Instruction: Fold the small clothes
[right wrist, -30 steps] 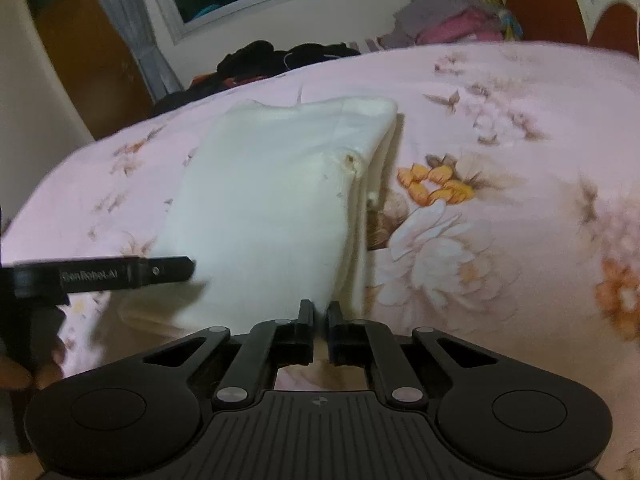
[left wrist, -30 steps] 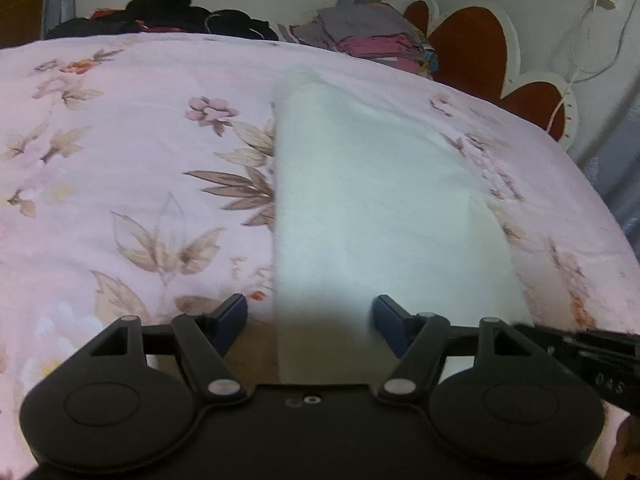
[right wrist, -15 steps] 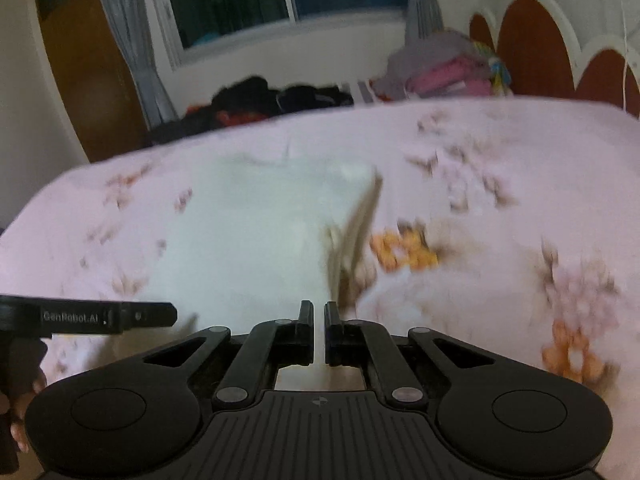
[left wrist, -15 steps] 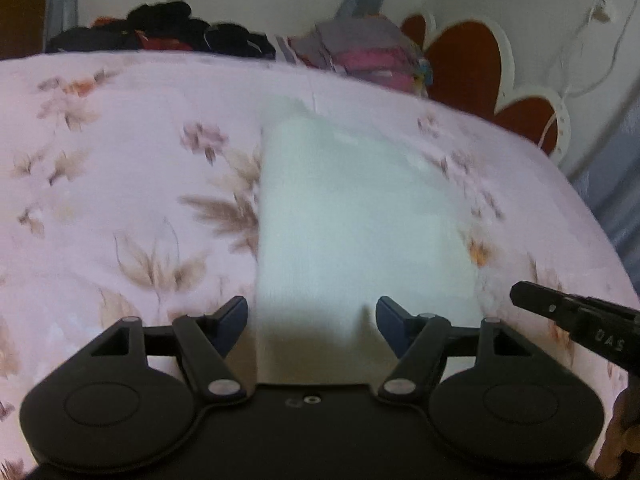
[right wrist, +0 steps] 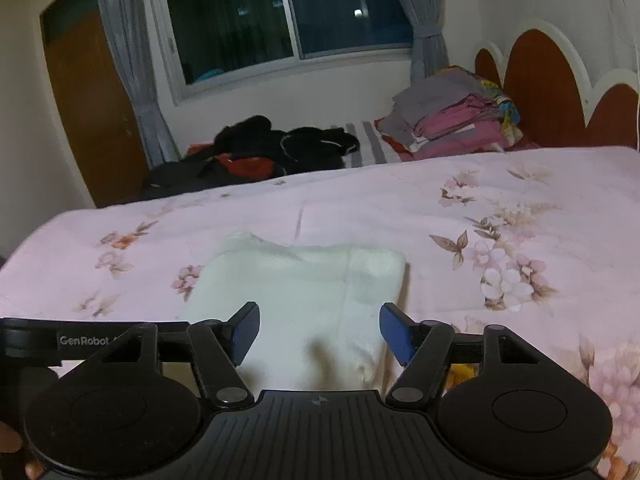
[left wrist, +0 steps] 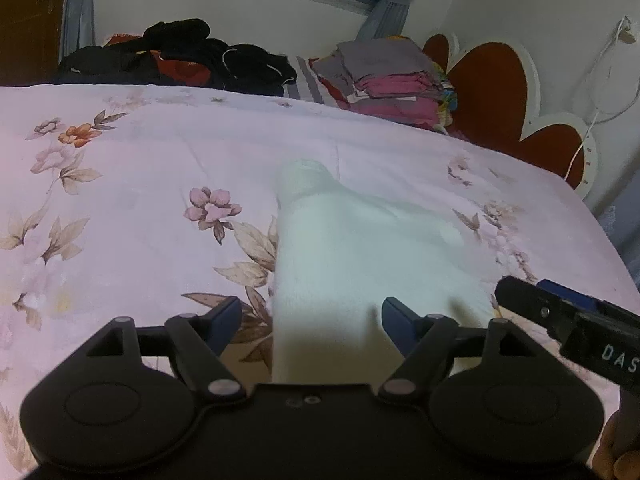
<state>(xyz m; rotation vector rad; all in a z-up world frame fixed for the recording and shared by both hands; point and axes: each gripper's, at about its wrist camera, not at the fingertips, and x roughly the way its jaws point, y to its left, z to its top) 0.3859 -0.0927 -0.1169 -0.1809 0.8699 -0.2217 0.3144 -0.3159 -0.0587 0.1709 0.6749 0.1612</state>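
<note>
A folded white garment (left wrist: 360,256) (right wrist: 304,292) lies flat on the pink floral bedspread (left wrist: 140,184) (right wrist: 500,208). My left gripper (left wrist: 312,320) hovers above its near edge, jaws opening wide, nothing pressed between the blue pads. My right gripper (right wrist: 320,330) hangs over the garment's near right part, its jaws opening, pads apart with only cloth lying below them. The right gripper's finger shows at the right of the left wrist view, and the left gripper's arm at the left of the right wrist view.
At the far side of the bed lie a heap of dark clothes (left wrist: 180,56) (right wrist: 276,148) and a stack of folded grey and pink clothes (left wrist: 392,76) (right wrist: 452,116). A red and white headboard (left wrist: 500,84) (right wrist: 540,80) rises at the right. A window (right wrist: 280,16) and curtains stand behind.
Both grippers have lifted and drawn back from the white garment, so more of the bed and room shows. The right gripper's jaws, shut before, now stand apart.
</note>
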